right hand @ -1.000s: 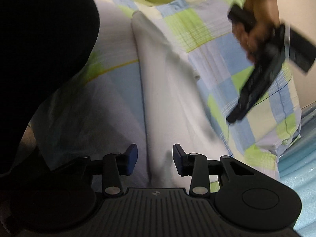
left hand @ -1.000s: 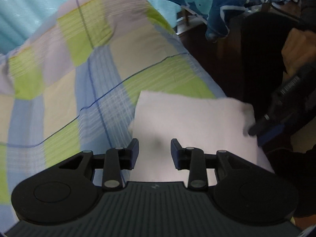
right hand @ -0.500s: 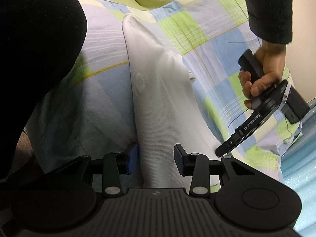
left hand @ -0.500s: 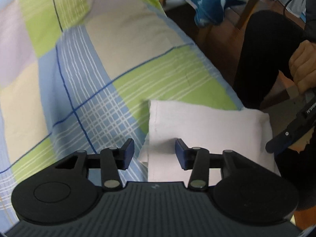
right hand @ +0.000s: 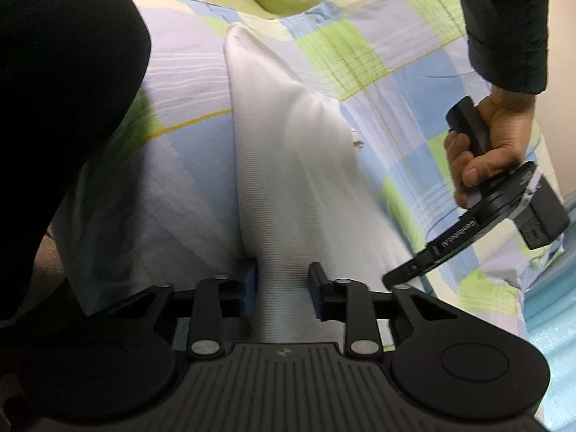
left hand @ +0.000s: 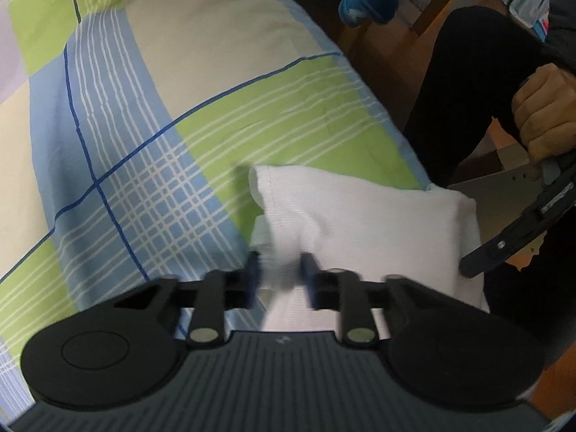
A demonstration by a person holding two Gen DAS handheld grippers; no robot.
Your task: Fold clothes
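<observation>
Underneath it all lies the bed (left hand: 223, 82), its checked sheet in green, blue and cream, and on its near edge sits the white garment (left hand: 363, 216), already folded into a compact block. Both grippers are at it — the left gripper (left hand: 279, 275) has cloth bunched between its part-closed fingers at one end, blurred, so whether it truly pinches I cannot tell; the right gripper (right hand: 282, 288) straddles the other end, its fingers apart with fabric between them. This looks like the grasp before a last fold or a lift — next, both must close firmly and move together.
</observation>
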